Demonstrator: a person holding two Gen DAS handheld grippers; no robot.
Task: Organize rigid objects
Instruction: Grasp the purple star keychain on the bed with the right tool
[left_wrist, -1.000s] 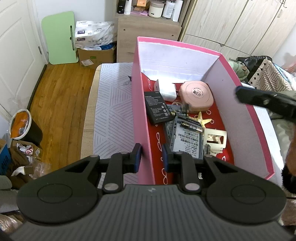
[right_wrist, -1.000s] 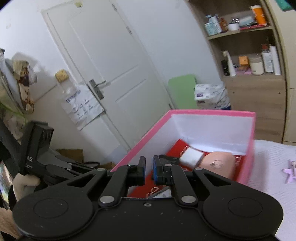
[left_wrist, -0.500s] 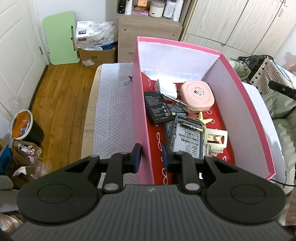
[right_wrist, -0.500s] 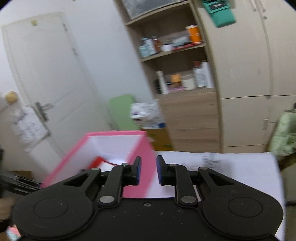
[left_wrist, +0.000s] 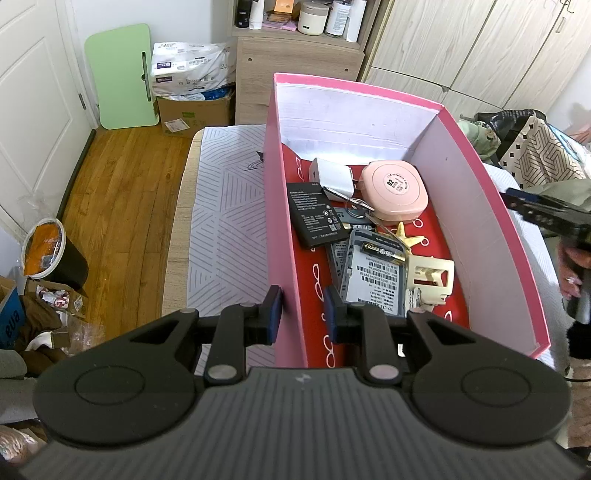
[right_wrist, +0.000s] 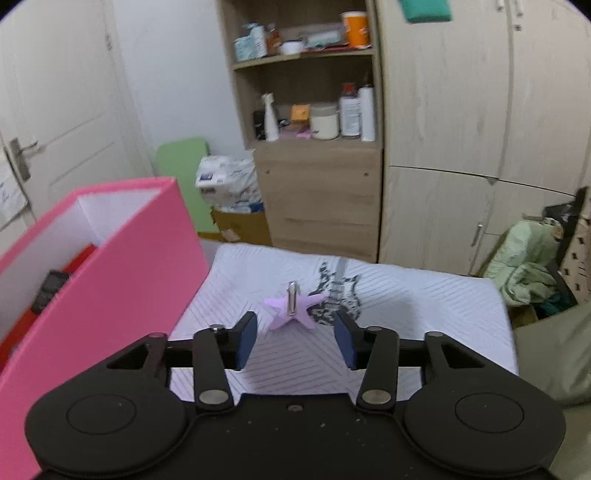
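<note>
Bedroom with pale wood wardrobes, a shelf unit of bottles and jars (right_wrist: 317, 118), wooden flooring (left_wrist: 122, 206); work laid out on a bed under a white line-patterned cover (right_wrist: 406, 295).

Nearest in the left wrist view: left gripper (left_wrist: 302, 314), fingers clenched astride the near left wall of the tall pink cardboard box with a red floor (left_wrist: 286, 236), apparently to steady it for loading. Inside already, piled loosely: black flat battery pack (left_wrist: 314, 214), grey labelled device (left_wrist: 373, 277), cream plastic hair claw (left_wrist: 430, 278), round-cornered pink case (left_wrist: 393, 190), white plug adapter (left_wrist: 330, 177).

Right gripper (right_wrist: 297, 339), fingers spreading, nothing between them, aimed at the lilac star-shaped hair clip with a metal clasp (right_wrist: 293, 306) just ahead on the cover beside the box; likely the next piece to collect.
</note>
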